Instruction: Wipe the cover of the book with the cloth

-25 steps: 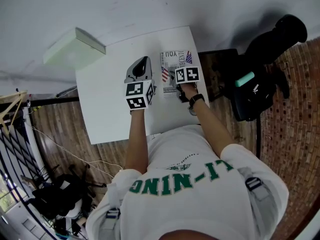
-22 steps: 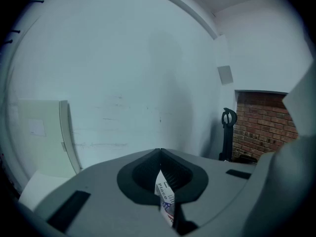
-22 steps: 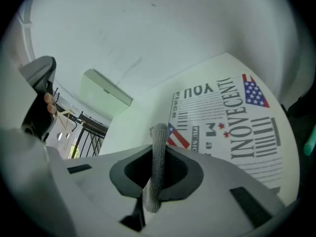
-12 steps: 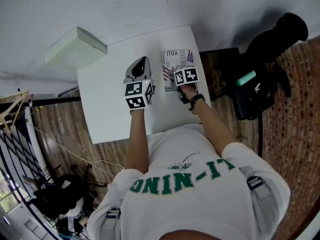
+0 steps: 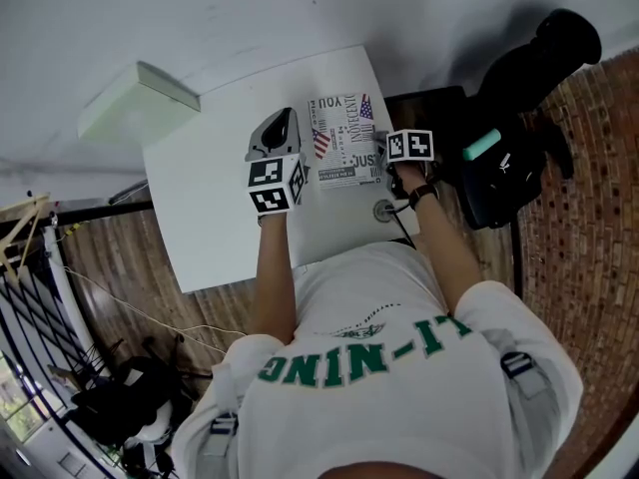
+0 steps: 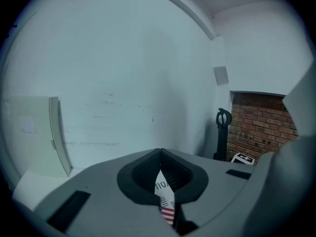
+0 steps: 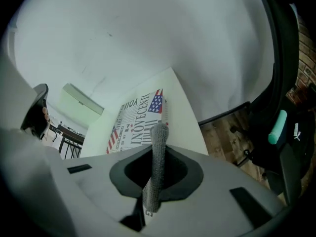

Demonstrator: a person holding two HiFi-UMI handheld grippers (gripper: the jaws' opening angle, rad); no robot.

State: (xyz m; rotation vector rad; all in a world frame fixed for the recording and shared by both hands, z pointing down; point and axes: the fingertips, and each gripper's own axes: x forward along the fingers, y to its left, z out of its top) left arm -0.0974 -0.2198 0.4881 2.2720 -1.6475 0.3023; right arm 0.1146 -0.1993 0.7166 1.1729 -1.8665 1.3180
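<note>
Book (image 5: 344,140) lies flat, long axis toward the wall (image 5: 300,8) (title end far). Right gripper (image 7: 157,151) clenches grey cloth (image 7: 159,135) at book's right edge. Left gripper (image 6: 160,154) is pinched closed and empty, left of book.

1. The book (image 5: 342,154) is a thin rectangle lying flat and closed on a white table (image 5: 215,203), near the table's far right corner. Its white cover carries bold black newspaper-style lettering and small flags with red and white stripes.
2. The cloth (image 7: 159,138) is a narrow grey strip with a ribbed, knitted look. It stands upright, pinched between the jaws of the right gripper (image 7: 157,157), beside the book's right edge. Whether it touches the cover cannot be told.
</note>
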